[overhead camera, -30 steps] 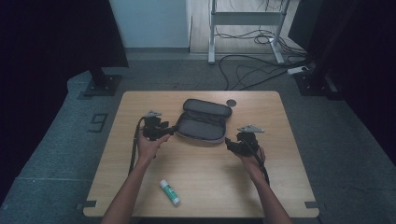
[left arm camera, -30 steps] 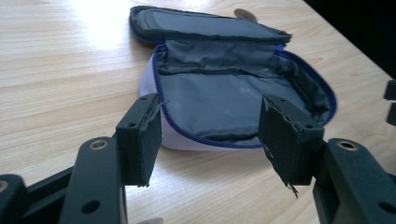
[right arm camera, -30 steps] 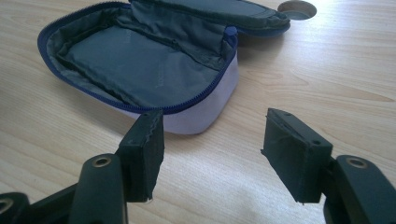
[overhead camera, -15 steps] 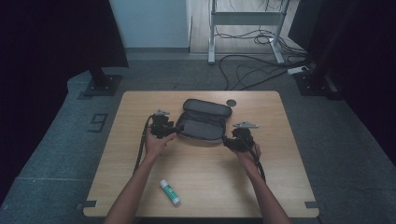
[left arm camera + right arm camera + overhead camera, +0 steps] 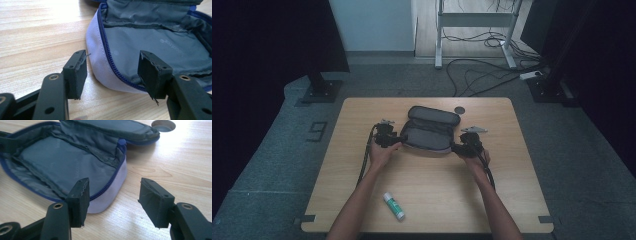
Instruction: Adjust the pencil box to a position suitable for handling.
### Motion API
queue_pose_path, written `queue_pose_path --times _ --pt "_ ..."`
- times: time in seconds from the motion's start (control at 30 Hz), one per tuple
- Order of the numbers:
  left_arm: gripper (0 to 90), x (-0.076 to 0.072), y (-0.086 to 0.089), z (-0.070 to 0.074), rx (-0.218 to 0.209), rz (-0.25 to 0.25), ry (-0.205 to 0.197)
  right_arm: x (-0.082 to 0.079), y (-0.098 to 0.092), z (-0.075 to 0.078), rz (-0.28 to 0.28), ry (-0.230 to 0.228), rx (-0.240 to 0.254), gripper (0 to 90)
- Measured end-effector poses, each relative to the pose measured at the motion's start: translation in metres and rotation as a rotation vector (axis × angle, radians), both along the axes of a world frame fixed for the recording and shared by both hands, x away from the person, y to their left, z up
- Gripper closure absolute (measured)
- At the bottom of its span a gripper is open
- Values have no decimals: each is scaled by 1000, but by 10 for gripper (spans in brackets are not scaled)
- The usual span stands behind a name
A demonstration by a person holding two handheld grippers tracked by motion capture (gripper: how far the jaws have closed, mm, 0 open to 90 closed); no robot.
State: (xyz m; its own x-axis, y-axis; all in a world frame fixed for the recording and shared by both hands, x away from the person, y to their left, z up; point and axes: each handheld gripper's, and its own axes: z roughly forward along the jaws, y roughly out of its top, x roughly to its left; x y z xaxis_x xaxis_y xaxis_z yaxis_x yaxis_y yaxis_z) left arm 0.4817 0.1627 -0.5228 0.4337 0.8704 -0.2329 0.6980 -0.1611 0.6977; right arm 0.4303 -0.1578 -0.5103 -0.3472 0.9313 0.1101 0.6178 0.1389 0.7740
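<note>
We have the open pouch lying mid-worktop, lid flipped back, grey lining up. The glue stick sits well toward our side of the pouch, untouched; a round hole in the worktop lies just past the pouch's far right corner.

Left claw is spread wide, straddling the pouch's left end: one jaw outside the wall, one over the lining. Right claw is equally wide at the right end, one jaw over the zipper edge, the other clear over bare wood.

Our guess: we're about to pinch both ends. Get each jaw pair properly astride the wall, bite fabric below the zipper, then close both together so the pouch doesn't skid.
</note>
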Motion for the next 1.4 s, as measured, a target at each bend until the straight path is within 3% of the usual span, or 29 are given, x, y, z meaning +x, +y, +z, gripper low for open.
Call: queue_pose_path --times 0.13,0.33,0.8,0.97,1.2,1.4 --pt "431 1 0 -3 5 -2 5 5 -2 -6 -9 5 28 414" --pt "486 2 -2 -6 8 -6 7 11 1 -12 -11 11 31 427" --pt "544 3 0 -10 21 -7 21 17 9 -5 -19 -10 2 422" --pt "549 4 0 -11 22 -6 25 16 9 -3 -17 -21 14 426" --pt "552 4 0 -13 29 0 33 23 15 -14 -12 12 -10 465" --pt "573 5 1 -14 22 0 32 29 14 -23 -15 57 15 519"
